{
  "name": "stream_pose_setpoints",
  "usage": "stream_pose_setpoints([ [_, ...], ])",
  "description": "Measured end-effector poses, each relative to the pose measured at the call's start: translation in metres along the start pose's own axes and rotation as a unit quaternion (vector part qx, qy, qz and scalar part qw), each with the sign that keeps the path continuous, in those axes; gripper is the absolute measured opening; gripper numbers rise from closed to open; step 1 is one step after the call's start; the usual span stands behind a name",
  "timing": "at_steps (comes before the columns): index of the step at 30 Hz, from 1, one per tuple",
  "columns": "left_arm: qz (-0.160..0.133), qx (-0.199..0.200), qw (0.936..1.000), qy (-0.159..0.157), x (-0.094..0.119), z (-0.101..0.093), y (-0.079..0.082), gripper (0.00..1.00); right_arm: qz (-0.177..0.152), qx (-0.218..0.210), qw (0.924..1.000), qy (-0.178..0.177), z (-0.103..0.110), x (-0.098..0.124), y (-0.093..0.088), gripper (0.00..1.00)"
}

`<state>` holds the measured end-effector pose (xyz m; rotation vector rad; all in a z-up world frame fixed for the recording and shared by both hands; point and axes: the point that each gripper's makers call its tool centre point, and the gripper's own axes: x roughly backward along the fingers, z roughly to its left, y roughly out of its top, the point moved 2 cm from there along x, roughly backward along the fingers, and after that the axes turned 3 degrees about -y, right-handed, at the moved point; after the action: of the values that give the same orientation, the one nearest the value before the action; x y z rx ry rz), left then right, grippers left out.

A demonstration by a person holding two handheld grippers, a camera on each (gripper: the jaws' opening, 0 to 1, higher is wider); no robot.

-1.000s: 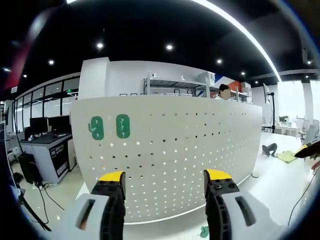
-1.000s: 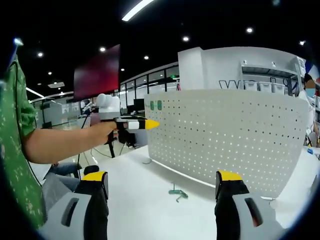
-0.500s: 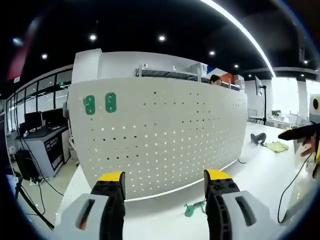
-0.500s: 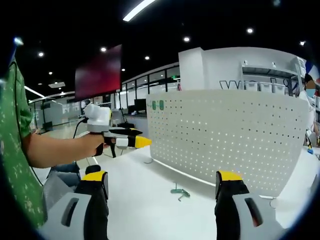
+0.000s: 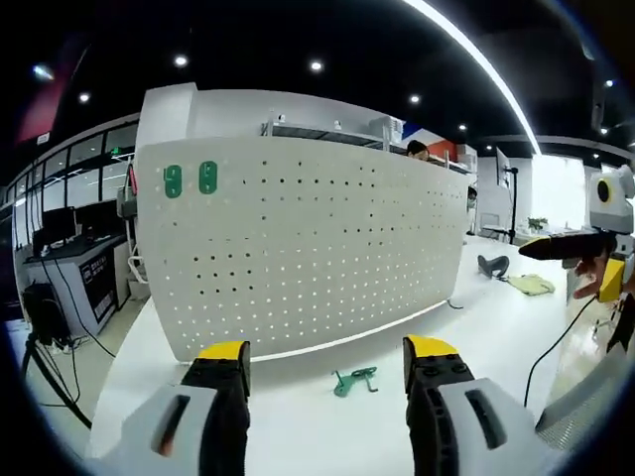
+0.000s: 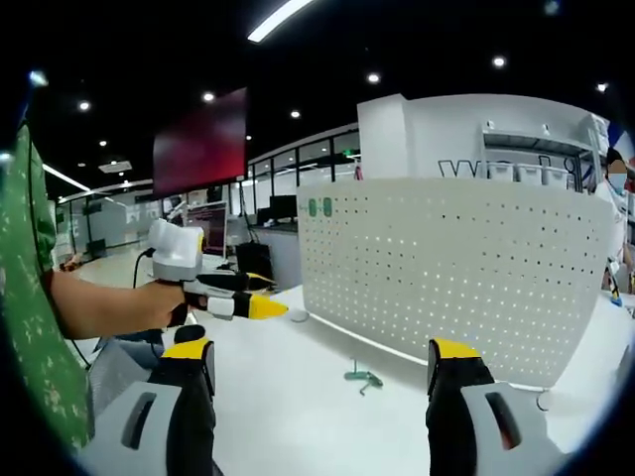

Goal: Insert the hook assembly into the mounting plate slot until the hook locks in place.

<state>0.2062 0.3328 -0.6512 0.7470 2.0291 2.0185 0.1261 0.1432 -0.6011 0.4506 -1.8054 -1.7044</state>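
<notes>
We hold both claws above a white counter (image 5: 298, 436), facing an upright white pegboard (image 5: 298, 248) that stands on it. In the left gripper view our left claw (image 5: 325, 362) has its yellow-tipped jaws spread wide apart with nothing between them. Beyond the gap lies the green hook (image 5: 355, 379), flat on the counter, just in front of the pegboard's foot and apart from it. The hook touches neither jaw. Two green marks (image 5: 190, 179) sit near the pegboard's upper left corner. At the right edge of this view the right claw (image 5: 531, 250) comes in, held by a hand (image 5: 600, 278); from that side we cannot judge its jaws, and a black cable (image 5: 551, 342) hangs below it.

In the right gripper view our right claw (image 6: 322, 362) is likewise wide open and empty. The hook (image 6: 363, 377) lies on the counter (image 6: 278, 407) between the two jaws as seen, farther off, near the pegboard's (image 6: 456, 268) base. From the left the left claw (image 6: 276, 312) reaches in, gripped by a hand (image 6: 164, 302) with a bare forearm and a green patterned sleeve (image 6: 30, 297) behind it; its yellow tip hangs over the counter close to the pegboard's left end, well apart from the hook. A dark red screen (image 6: 198, 144) hangs in the background.
</notes>
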Motion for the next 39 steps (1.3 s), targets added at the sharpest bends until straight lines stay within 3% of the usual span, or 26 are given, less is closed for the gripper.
stream_pose_setpoints([
  [7,0.019,0.006,0.9997,-0.011,0.008,-0.014,-0.019,0.63,0.004,-0.002,1.0,0.004,0.004,0.002,-0.004,0.9],
  [19,0.029,0.007,0.9995,-0.014,0.008,-0.015,-0.027,0.61,0.013,-0.003,0.9999,0.008,-0.001,-0.005,-0.011,0.89],
  [39,0.038,0.006,0.9991,-0.018,0.006,-0.016,-0.033,0.6,0.075,-0.005,0.9969,0.02,-0.038,-0.055,-0.055,0.71],
])
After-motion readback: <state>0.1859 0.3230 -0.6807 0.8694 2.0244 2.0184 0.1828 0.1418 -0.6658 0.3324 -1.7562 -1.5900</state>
